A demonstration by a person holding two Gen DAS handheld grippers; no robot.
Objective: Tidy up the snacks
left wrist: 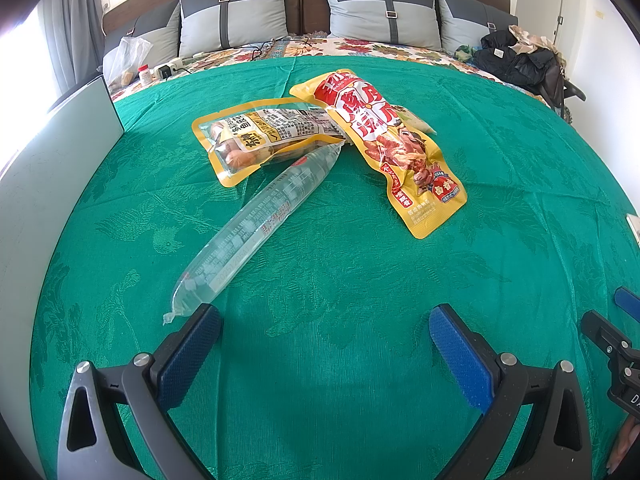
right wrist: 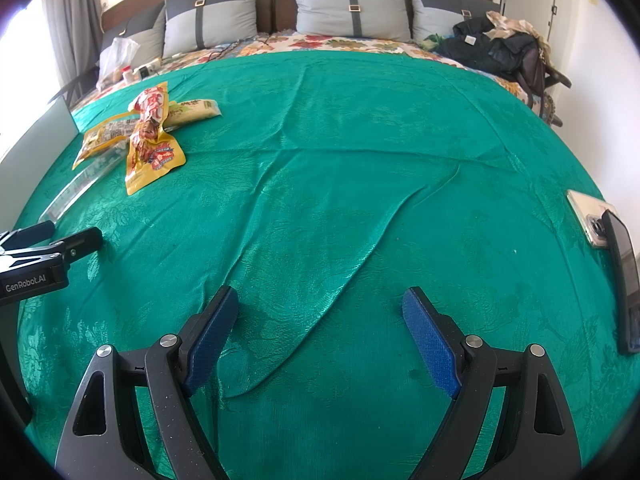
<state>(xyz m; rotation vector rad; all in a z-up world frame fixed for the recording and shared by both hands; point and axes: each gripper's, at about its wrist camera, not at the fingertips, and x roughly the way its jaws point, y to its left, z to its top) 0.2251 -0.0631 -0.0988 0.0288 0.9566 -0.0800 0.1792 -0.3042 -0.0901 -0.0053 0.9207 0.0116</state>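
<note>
— Where the green bedspread (left wrist: 320, 240) lies flat, what snacks show?
— One clear tube pack (left wrist: 256, 224) lies slantwise, its tip on a yellow egg pouch (left wrist: 256, 136); a red-and-yellow pouch (left wrist: 396, 148) lies beside them.
— And the grippers?
— Left gripper (left wrist: 324, 320) and right gripper (right wrist: 320, 304) both tilt downward over the cloth, jaws spread, gripping nothing.

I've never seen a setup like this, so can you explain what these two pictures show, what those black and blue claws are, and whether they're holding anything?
The claws are two hand-held grippers; a person carries one in each hand, each with a camera looking along its fingers. One picture is from the left gripper, the other from the right gripper. Both are open and hold nothing. Below them is a green cloth spread on a bed. On it lie snacks: a clear tube pack, a yellow pouch and a red-and-yellow pouch overlapping. Two phones lie at the right edge.
</note>
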